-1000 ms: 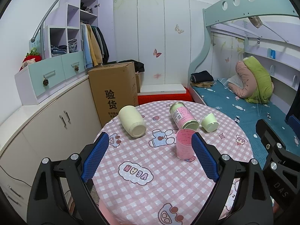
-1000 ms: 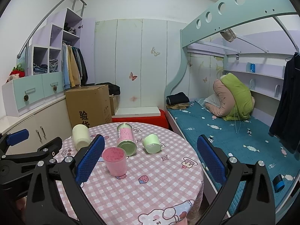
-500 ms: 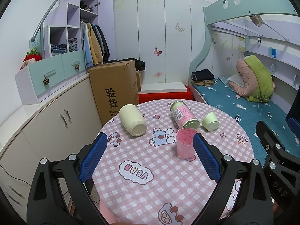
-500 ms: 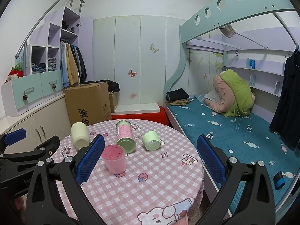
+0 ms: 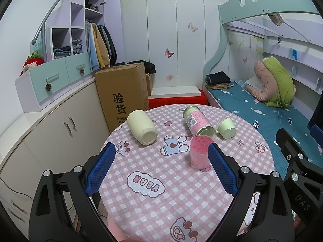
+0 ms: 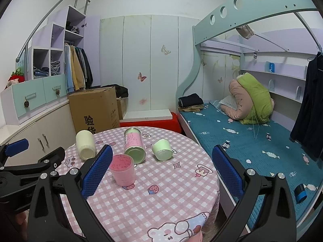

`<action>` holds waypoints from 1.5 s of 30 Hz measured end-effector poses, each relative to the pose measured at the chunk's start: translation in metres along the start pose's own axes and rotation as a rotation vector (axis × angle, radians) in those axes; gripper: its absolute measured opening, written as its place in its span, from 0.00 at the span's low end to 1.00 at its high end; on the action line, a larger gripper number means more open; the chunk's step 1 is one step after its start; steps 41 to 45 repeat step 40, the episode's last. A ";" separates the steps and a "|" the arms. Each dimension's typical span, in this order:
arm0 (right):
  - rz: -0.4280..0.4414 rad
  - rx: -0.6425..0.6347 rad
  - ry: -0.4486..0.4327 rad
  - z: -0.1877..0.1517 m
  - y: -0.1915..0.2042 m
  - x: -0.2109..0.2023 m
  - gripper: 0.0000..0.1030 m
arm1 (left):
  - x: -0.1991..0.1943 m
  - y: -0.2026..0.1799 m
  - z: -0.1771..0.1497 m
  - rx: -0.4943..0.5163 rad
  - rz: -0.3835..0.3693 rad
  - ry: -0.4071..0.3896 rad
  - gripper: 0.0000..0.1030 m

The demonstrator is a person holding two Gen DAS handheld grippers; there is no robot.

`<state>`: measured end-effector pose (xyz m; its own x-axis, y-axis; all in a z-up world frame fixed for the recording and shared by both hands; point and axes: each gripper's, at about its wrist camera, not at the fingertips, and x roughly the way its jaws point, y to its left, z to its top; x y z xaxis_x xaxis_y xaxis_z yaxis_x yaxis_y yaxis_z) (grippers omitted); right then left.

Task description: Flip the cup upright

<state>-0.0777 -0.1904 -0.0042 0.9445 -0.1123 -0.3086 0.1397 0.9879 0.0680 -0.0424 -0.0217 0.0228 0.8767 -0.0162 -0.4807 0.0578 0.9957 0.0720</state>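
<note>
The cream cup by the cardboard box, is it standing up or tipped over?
Tipped over. The cream cup lies on its side on the table.

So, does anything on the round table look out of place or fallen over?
Yes. Three lie on their sides: the cream cup, the pink-labelled can and the small pale green cup. Only the translucent pink plastic cup stands upright. Nothing looks spilled.

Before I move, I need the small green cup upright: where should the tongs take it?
Grip the small green cup across its side wall, coming from above. It lies on its side, open mouth toward the camera, clear of the tall can beside it.
</note>
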 end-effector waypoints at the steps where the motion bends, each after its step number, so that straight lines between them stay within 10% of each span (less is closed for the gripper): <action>1: -0.002 0.000 -0.001 0.000 0.000 0.000 0.92 | 0.000 0.000 0.000 0.001 -0.002 0.001 0.90; 45: -0.016 0.000 0.020 -0.003 0.001 0.008 0.92 | 0.005 -0.002 0.003 0.017 -0.014 0.013 0.90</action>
